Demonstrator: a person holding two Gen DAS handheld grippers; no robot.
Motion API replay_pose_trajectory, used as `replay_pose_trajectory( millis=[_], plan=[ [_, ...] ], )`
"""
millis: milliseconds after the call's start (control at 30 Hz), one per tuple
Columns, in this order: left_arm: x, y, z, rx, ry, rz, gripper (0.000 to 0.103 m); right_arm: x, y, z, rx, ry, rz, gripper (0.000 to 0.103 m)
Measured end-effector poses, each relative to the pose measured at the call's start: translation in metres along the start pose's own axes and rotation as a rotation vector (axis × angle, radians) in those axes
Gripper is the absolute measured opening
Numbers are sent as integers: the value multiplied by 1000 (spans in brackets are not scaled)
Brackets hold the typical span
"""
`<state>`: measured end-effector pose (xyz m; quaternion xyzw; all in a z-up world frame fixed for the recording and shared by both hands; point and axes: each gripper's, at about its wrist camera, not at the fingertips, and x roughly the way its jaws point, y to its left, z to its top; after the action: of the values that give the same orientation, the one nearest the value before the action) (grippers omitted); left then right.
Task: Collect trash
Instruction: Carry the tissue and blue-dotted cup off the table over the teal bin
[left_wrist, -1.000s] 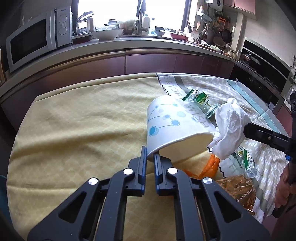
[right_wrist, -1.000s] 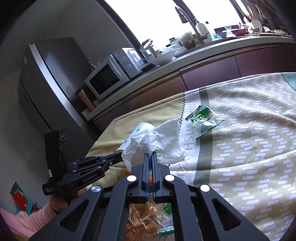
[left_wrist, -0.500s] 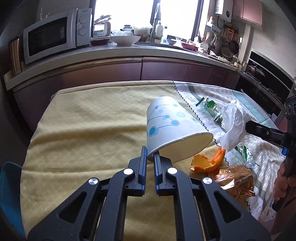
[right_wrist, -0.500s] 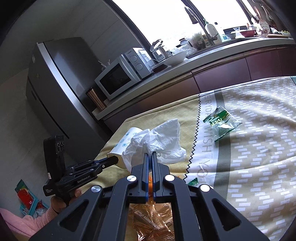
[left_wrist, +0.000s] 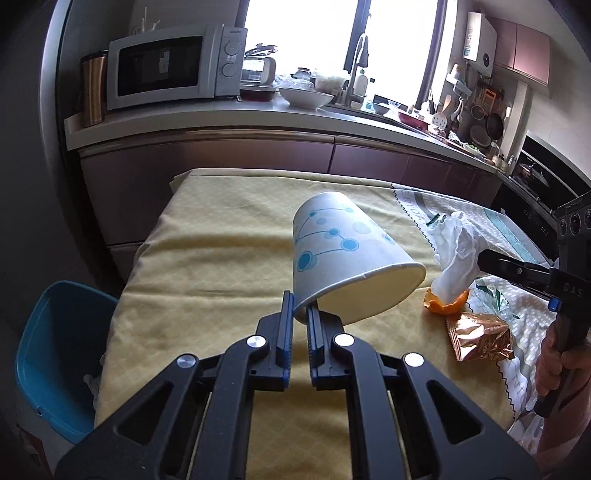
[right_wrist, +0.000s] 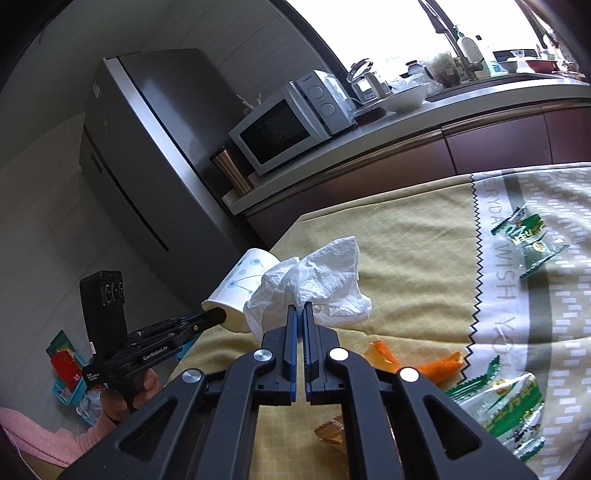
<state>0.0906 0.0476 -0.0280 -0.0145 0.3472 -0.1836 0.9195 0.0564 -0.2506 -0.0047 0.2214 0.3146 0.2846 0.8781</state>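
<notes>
Left hand-held gripper (left_wrist: 300, 310) pinches paper cup (left_wrist: 343, 254) (rim); right hand-held gripper (right_wrist: 300, 310) clamps tissue (right_wrist: 314, 280).

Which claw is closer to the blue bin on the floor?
The left one. The left claw, gripping the paper cup, is over the table's left side, near the blue bin beside that edge. The right claw, with the tissue, is far off to the right.

One paper cup (left_wrist: 343, 254), one tissue (right_wrist: 317, 284), two green wrappers (right_wrist: 528, 236), one bin (left_wrist: 55, 354).
</notes>
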Motion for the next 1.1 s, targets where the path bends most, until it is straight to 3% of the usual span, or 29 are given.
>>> replay_pose_trajectory(
  millis=[667,1100],
  plan=[
    [-73,85,-37,-158,-62,145,7,78,69,6,-100,128,147,2],
    [-110,154,-61,-289,-90,289,7,135,118,13,-178,232,241,2]
  ],
)
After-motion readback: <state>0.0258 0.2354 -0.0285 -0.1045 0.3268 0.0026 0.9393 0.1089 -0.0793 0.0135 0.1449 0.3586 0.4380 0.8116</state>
